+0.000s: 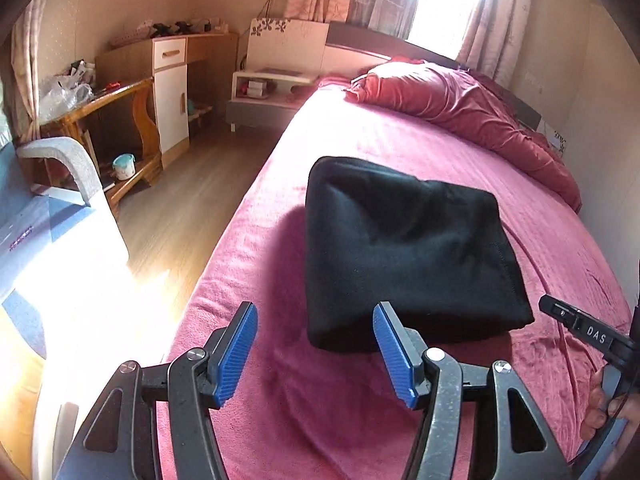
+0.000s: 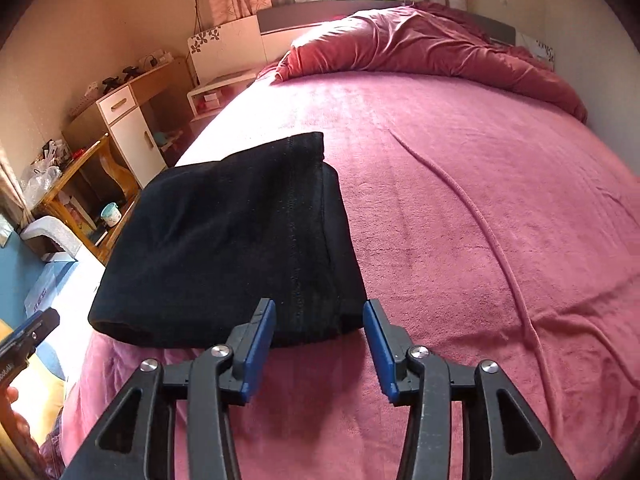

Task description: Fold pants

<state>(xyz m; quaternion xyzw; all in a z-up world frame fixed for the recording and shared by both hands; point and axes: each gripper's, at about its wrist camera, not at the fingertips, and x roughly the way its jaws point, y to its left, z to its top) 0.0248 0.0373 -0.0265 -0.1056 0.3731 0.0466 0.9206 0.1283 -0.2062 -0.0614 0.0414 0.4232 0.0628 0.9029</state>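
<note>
Lying folded into a thick black square, the pants [image 1: 404, 252] rest on the pink bed [image 1: 360, 140] in the left wrist view. The left gripper [image 1: 316, 354] hangs over the near edge, jaws spread wide and empty. In the right wrist view, the pants [image 2: 224, 240] sit at the bed's left side; the right gripper [image 2: 320, 350] is parted, gripping nothing.

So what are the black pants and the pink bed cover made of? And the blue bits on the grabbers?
The black pants look like soft matte fleece or thick knit: no shine, puffy folds, a stitched seam. The pink bed cover seems plush, like velvety fleece, with a fuzzy nap that catches light. The blue pads look like ridged rubber or plastic; which one is hard to tell.
</note>
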